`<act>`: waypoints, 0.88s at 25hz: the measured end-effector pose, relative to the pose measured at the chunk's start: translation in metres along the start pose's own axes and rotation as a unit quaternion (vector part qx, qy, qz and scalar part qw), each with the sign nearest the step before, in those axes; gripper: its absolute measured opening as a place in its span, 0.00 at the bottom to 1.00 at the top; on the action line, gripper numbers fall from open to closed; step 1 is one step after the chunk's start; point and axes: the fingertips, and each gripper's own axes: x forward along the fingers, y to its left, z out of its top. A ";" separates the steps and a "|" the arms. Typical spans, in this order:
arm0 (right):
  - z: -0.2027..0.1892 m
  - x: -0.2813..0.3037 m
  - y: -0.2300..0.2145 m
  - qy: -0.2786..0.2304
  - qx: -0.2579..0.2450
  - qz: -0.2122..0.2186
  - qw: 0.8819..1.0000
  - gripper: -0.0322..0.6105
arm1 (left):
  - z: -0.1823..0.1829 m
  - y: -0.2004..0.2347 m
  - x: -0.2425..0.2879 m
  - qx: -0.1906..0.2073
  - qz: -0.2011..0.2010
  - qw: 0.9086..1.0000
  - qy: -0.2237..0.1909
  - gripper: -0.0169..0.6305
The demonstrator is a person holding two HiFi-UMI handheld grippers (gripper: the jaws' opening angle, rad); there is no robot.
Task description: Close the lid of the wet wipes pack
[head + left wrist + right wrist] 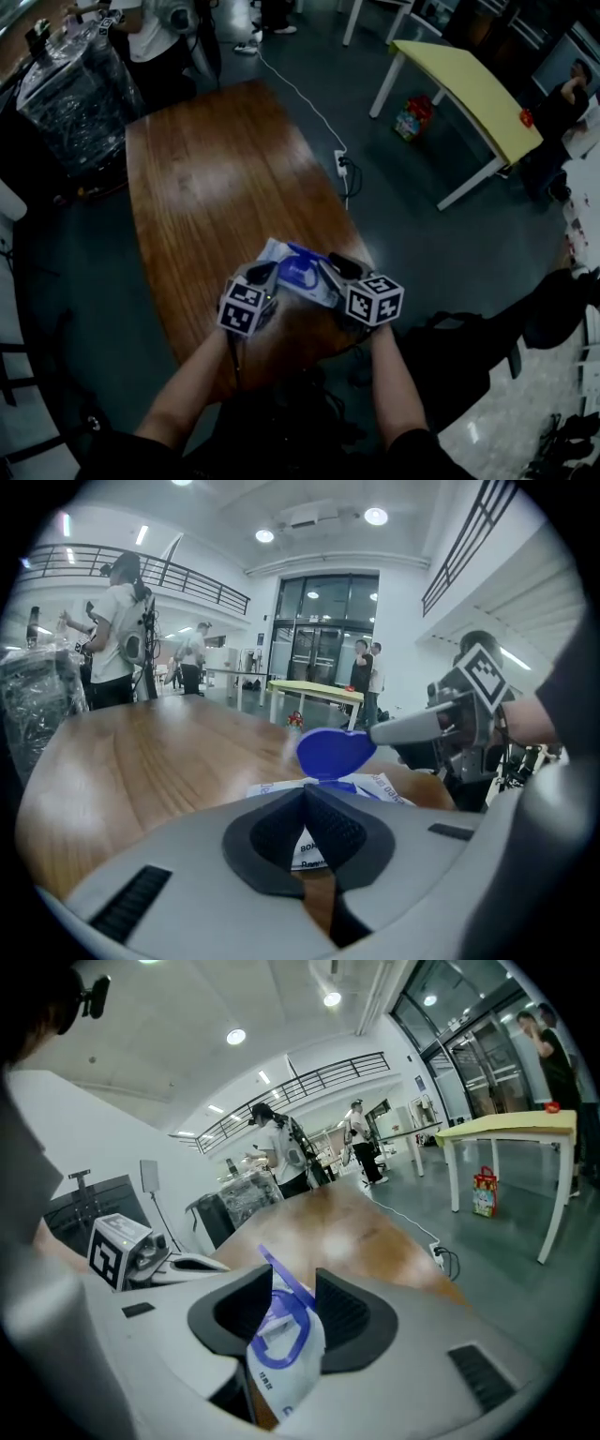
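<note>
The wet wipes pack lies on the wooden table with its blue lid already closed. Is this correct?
No: the blue lid stands open, raised above the wet wipes pack, which does lie on the wooden table. The left gripper view shows it.

A long brown wooden table (216, 187) runs toward 12 o'clock over a dark grey floor (412, 234). A yellow-topped white-legged table (469, 89) stands at 2 o'clock; a white cable (300, 98) trails between them.

Wet wipes pack (292, 270), as I see it: white, blue-printed, flat on the table's (216, 169) near end; blue lid (335, 751) upright, open.
</note>
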 end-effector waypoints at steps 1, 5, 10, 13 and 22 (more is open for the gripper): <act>-0.004 -0.001 0.004 0.003 -0.005 0.000 1.000 0.28 | 0.002 0.001 -0.002 0.001 0.001 1.000 -0.005 0.04; -0.021 -0.004 0.015 0.021 -0.028 -0.004 0.999 0.28 | 0.010 -0.002 -0.008 0.003 0.002 1.000 -0.021 0.04; -0.042 -0.002 0.032 0.048 -0.040 -0.005 0.998 0.27 | 0.020 -0.008 -0.016 0.009 0.001 0.999 -0.038 0.04; -0.053 0.002 0.035 0.072 -0.053 -0.011 0.996 0.24 | 0.021 -0.014 -0.014 0.015 -0.007 0.999 -0.036 0.04; -0.077 0.018 0.028 0.125 -0.040 -0.058 0.990 0.11 | -0.009 -0.022 0.014 0.033 -0.025 0.999 0.030 0.04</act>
